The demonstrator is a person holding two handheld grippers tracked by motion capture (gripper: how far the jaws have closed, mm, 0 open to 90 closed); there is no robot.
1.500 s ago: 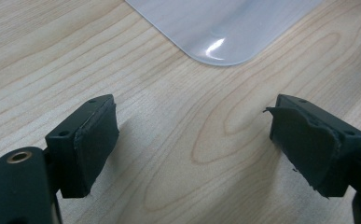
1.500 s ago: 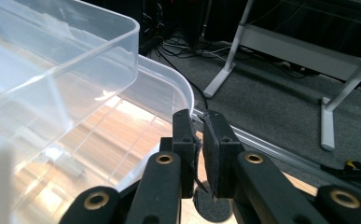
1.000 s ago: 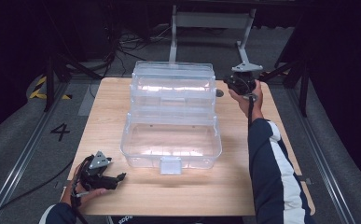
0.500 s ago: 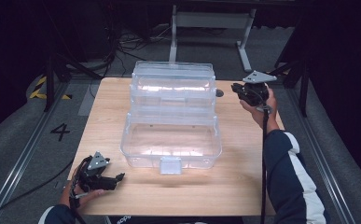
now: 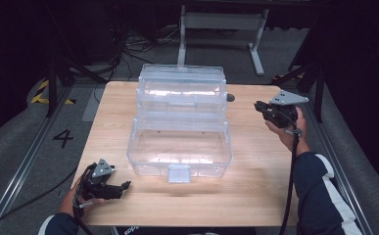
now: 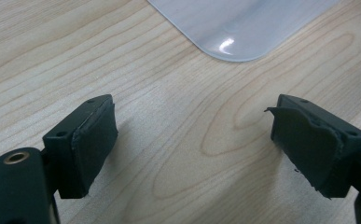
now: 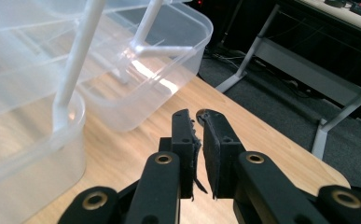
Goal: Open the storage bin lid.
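A clear plastic tiered storage box is sitting open at frame centre on the light wooden table. The left gripper, lower left, is holding its jaws spread. The right gripper, right of centre, is keeping its jaws nearly pressed together on nothing.

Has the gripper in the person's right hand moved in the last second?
Yes. The right gripper has pulled away from the clear plastic box, drifting toward the table's right edge and slightly nearer the person.

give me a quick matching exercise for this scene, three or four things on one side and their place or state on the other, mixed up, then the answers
Things:
1. left gripper
2. right gripper
3. clear plastic box
4. wooden table

States or places:
A. opened out in stepped tiers at the table's middle
B. jaws wide apart, low at the near left corner
C. jaws nearly together, nothing between them, by the right edge
D. bears the box

Pairs: 1-B, 2-C, 3-A, 4-D
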